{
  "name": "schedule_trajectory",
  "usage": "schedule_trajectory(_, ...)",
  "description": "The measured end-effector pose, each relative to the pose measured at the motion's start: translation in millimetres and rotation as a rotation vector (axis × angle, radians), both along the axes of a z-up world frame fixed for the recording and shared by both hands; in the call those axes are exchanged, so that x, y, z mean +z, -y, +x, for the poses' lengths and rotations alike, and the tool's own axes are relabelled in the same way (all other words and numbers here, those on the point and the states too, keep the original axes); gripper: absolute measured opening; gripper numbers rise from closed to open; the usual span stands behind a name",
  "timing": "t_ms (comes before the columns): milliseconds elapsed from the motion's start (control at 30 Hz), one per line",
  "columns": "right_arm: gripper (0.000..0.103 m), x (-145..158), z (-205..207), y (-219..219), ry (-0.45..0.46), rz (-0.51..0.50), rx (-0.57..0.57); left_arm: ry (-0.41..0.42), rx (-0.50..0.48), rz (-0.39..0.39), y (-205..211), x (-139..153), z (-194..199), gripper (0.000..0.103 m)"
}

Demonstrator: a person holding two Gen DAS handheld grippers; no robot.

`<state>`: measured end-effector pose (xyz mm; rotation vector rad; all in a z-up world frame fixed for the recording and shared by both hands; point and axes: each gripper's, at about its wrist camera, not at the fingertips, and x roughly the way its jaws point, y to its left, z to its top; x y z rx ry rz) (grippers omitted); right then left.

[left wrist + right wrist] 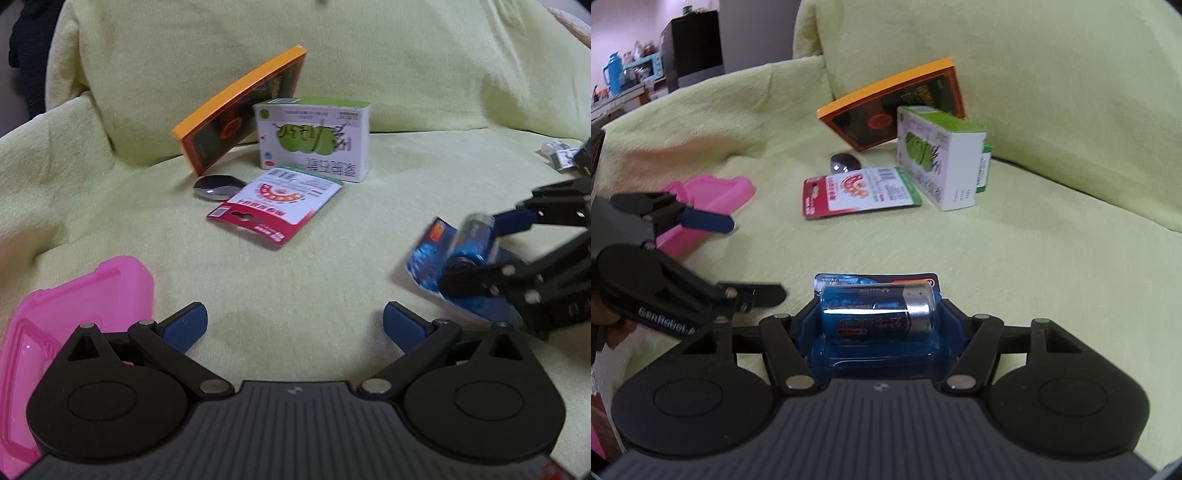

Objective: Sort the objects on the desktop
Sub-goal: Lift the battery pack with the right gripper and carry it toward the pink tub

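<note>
Clamped on the battery blister pack with the right gripper, jaws drawn in narrow against the two side edges of the blue card. Held the fat blue cell crosswise, long axis running straight from one jaw to the other, silver cap toward the right-hand jaw. Gripped by the card, then, and not round the barrel. Sat low over the yellow-green sofa cover; could not tell whether lifted clear or brushing it.

Spread the left gripper wide, nothing between its blue pads, only bare cover ahead.

Now the relation that mattered. Lay off to the left of the loaded jaws, the pink plastic container, with the left gripper parked between pack and container. Touched the left jaw on that side, or very nearly. So nearer by far to the empty hand than to the full one. Looked, as a judgement, like a sideways carry to the left past the open jaws, if the container was the home for batteries. Cannot confirm that from the task line alone.

Left untouched at the back: the orange book leaning tilted against the cushion, the green-and-white carton upright just before it, the red-and-white card packet flat in front, and a spoon just beside that packet. Well apart from both grippers, all four.
</note>
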<state>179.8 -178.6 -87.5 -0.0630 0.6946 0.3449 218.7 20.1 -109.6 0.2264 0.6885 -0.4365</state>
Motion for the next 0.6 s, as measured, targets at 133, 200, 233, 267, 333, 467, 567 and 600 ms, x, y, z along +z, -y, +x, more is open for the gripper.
schedule_trajectory(133, 0.063, 1, 0, 2, 0.001, 0.020, -0.003, -0.001, -0.069, -0.006, 7, 0, -4, 0.101)
schedule_trajectory(200, 0.063, 3, -1, 2, 0.005, 0.042, 0.001, -0.002, -0.112, -0.013, 12, 1, -7, 0.098)
schedule_trajectory(233, 0.063, 5, -1, 3, 0.007, 0.062, 0.005, -0.004, -0.138, -0.018, 14, 1, -8, 0.092)
schedule_trajectory(267, 0.063, 6, -2, 4, 0.008, 0.086, 0.010, -0.005, -0.164, -0.025, 16, 1, -10, 0.085)
schedule_trajectory(333, 0.063, 8, -2, 6, 0.003, 0.143, 0.023, -0.002, -0.207, -0.034, 20, 2, -13, 0.077)
schedule_trajectory(467, 0.063, 10, -2, 8, -0.004, 0.204, 0.035, 0.019, -0.299, -0.046, 28, 4, -21, 0.053)
schedule_trajectory(567, 0.062, 12, -2, 12, -0.001, 0.238, 0.029, 0.023, -0.335, -0.050, 32, 4, -24, 0.038)
schedule_trajectory(600, 0.062, 13, -2, 13, 0.003, 0.245, 0.029, 0.024, -0.345, -0.051, 32, 4, -25, 0.036)
